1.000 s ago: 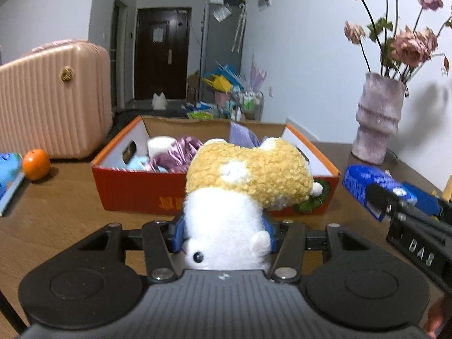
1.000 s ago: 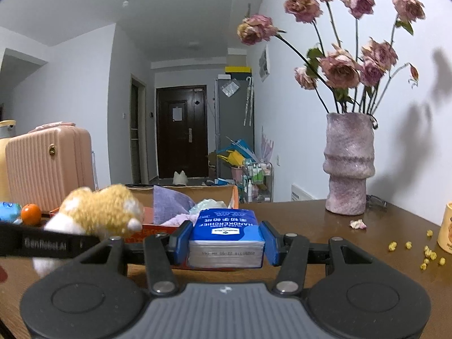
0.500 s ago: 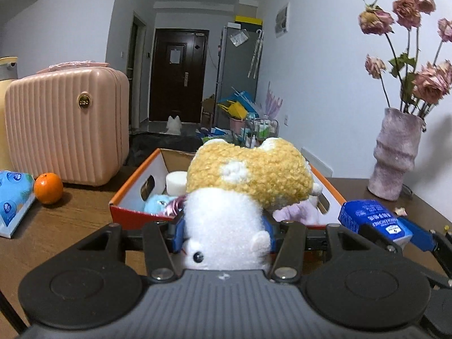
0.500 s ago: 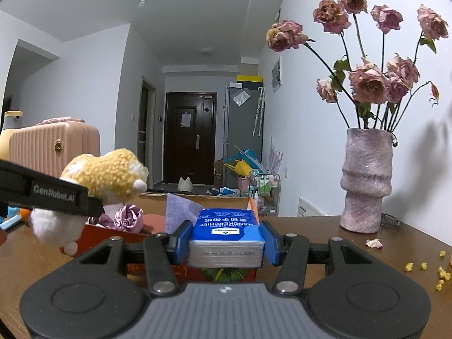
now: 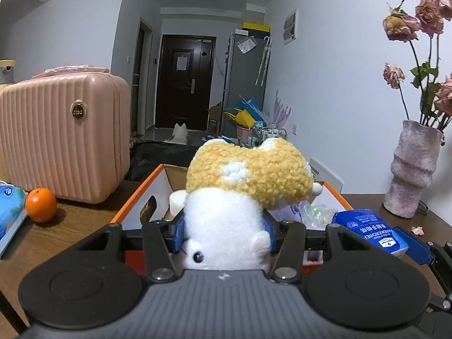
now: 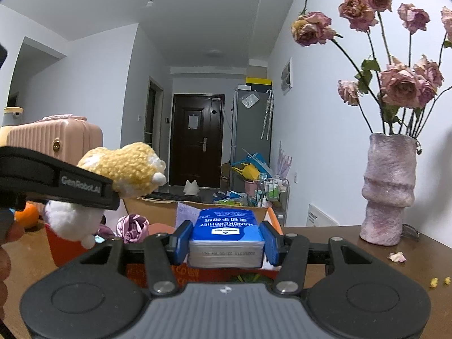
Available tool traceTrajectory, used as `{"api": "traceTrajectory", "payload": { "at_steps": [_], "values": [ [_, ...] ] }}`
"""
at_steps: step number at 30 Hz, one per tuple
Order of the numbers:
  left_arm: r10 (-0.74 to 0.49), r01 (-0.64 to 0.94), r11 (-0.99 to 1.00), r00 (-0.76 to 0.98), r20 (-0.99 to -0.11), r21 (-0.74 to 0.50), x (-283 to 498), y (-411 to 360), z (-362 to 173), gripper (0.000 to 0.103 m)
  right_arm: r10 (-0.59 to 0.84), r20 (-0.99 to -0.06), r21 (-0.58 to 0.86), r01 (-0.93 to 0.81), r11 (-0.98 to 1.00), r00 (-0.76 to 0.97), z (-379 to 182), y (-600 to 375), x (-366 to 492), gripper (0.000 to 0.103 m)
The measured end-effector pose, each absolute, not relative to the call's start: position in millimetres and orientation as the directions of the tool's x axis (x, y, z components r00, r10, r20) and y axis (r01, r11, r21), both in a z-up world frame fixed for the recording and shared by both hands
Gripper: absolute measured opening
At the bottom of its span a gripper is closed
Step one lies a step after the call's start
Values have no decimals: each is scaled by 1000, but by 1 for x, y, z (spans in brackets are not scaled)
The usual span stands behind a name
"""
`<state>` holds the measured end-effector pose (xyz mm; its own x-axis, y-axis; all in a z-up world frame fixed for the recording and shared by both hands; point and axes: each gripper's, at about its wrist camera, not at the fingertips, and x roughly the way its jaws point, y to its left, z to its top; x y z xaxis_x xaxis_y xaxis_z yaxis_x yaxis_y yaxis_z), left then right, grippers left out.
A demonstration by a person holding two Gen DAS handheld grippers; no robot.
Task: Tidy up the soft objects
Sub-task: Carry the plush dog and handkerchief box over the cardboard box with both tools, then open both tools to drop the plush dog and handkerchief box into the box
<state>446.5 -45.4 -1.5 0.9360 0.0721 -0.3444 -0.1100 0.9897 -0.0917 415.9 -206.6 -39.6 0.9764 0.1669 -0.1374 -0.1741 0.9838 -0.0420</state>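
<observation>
My left gripper (image 5: 224, 233) is shut on a yellow and white plush toy (image 5: 248, 178), its blue pads squeezing the white body, held just above the near end of an orange cardboard box (image 5: 135, 209). My right gripper (image 6: 226, 238) is shut on a blue pack of handkerchief tissues (image 6: 226, 227), also over the box (image 6: 59, 247). The right wrist view shows the plush toy (image 6: 124, 166) at the left in the left gripper's black fingers (image 6: 82, 186). The left wrist view shows the tissue pack (image 5: 367, 230) at the right. Inside the box lie a purple satin item (image 6: 132, 226) and other soft things.
On the brown table stand a pink suitcase (image 5: 62, 135), an orange (image 5: 41, 204) and a blue packet (image 5: 8, 209) at the left. A pink vase (image 6: 388, 192) of dried roses stands at the right, with petals and yellow crumbs (image 6: 433, 282) near it.
Both grippers have come forward toward the box with their loads. The box now sits lower and closer in both views. The grips have not changed.
</observation>
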Motion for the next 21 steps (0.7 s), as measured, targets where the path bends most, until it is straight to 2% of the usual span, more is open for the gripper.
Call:
{"api": "traceTrajectory", "payload": {
  "at_steps": [21],
  "values": [
    [147,-172,984,939,-311,-54,508,-28,-9,52,165,-123,-61,-173,983,979,-39,-184,484,51]
  ]
}}
